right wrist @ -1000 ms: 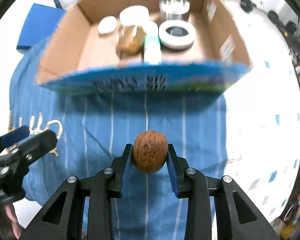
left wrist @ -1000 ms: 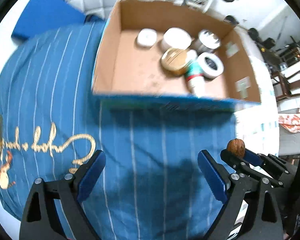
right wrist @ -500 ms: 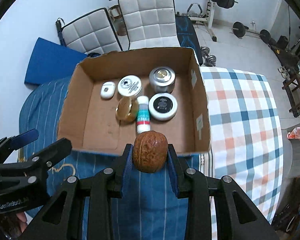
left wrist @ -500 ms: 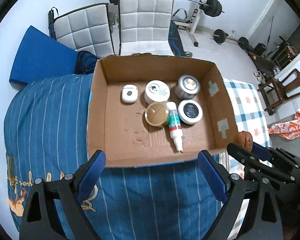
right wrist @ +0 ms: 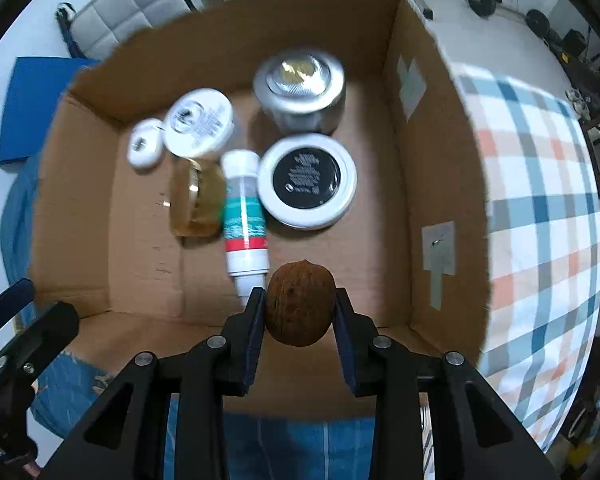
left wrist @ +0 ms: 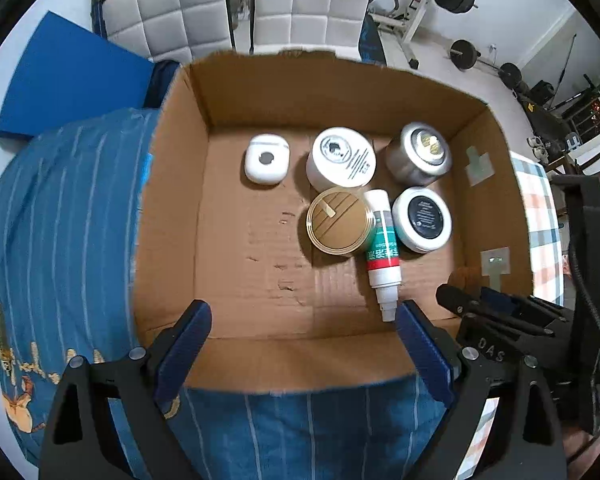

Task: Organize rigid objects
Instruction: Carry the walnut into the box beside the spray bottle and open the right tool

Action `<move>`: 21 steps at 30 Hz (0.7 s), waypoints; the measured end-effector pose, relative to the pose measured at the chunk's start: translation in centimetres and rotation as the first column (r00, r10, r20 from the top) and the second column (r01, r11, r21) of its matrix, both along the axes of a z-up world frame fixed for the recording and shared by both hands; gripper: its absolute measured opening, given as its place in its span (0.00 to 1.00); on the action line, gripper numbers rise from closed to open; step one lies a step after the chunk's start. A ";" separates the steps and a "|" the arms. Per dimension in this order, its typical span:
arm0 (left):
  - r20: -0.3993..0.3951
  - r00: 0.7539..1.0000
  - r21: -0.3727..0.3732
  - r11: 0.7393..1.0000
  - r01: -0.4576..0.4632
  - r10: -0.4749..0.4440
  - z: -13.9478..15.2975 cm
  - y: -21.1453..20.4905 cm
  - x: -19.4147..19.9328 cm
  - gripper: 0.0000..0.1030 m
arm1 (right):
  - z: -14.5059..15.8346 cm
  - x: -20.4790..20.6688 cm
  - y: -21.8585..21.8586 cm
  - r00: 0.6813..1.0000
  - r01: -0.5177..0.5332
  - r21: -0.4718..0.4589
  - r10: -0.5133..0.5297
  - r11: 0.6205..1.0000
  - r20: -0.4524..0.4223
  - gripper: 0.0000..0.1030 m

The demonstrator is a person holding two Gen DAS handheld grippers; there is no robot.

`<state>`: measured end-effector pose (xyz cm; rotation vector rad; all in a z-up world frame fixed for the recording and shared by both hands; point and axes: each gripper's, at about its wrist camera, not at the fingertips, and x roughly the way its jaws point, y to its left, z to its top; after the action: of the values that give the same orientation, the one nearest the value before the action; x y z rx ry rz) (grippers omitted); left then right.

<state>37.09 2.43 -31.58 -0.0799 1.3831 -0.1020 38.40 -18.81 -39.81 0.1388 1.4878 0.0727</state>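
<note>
Jaws of right gripper [right wrist: 300,312] clamped on walnut [right wrist: 300,303], one blue pad against each side of the shell, nut seated at the fingertips with its rounded top and bottom projecting past the pads. Walnut held above the near right part of the cardboard box [right wrist: 440,184], inside the near wall, clear of the box floor, just beside the cap end of the white tube [right wrist: 245,220] with green and red bands. Jaws of left gripper [left wrist: 300,332] spread wide, nothing between the pads, positioned over the near wall of the same box, left of the right gripper. Right gripper body visible at the right edge of the left wrist view, its tip over the near right corner of the box; walnut only partly visible there as a brown blur. Box contents, far row, left to right: small white case [left wrist: 266,159], white jar [left wrist: 341,158], silver tin [left wrist: 419,153]. Middle row, left to right: gold-lidded jar [left wrist: 340,221], tube lying flat with cap toward the near wall, round white tin with black label [left wrist: 422,219]. Left half of box floor bare. Box resting on blue striped cloth [left wrist: 60,208]; checked cloth [right wrist: 540,216] to the right of the box.
</note>
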 end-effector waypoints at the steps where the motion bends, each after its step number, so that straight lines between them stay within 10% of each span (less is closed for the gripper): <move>1: -0.005 1.000 0.002 1.000 0.001 -0.001 -0.3 -0.1 0.1 0.92 | -0.8 0.2 0.1 1.000 -0.003 -0.010 0.003 1.000 -0.012 0.34; 21: -0.065 0.998 0.016 1.000 -0.004 0.005 -4.3 0.1 2.0 0.92 | -5.9 1.6 0.5 0.993 -0.005 -0.060 -0.003 0.998 -0.121 0.36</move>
<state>39.11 2.49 -35.91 -0.0736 1.4487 -0.0850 39.99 -18.27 -45.74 0.0950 1.6098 0.0206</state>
